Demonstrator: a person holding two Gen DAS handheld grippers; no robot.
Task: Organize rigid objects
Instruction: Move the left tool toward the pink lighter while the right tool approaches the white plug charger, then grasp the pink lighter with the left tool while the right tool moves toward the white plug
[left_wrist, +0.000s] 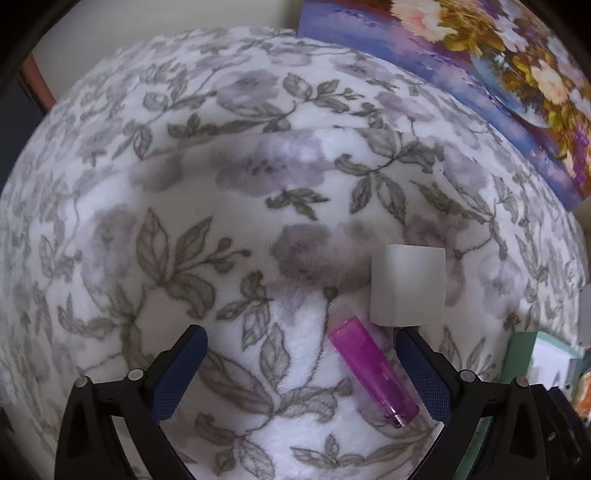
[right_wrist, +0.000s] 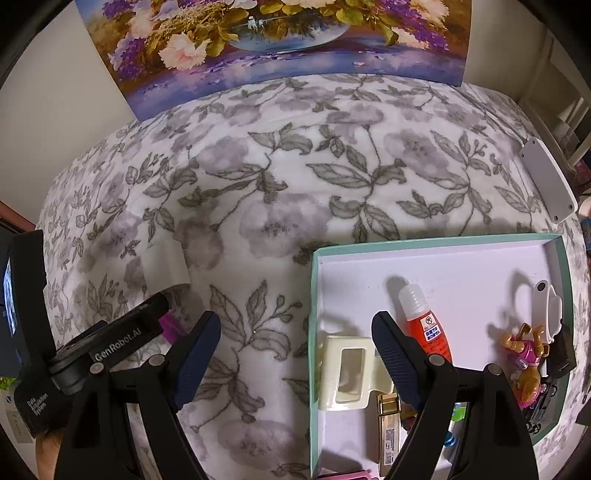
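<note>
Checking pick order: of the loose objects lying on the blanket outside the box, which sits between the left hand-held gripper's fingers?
The purple lighter, lying between the open left hand-held gripper fingers; the white block stands beyond their tips.

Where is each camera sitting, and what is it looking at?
Left wrist: sits on the left gripper, looking down at the flowered blanket, pink lighter and white block; its open jaws show.
Right wrist: sits on the right gripper, looking at the box of small things; its open jaws and the left gripper show.
Both see: blanket, white block, flower painting, the box.
</note>
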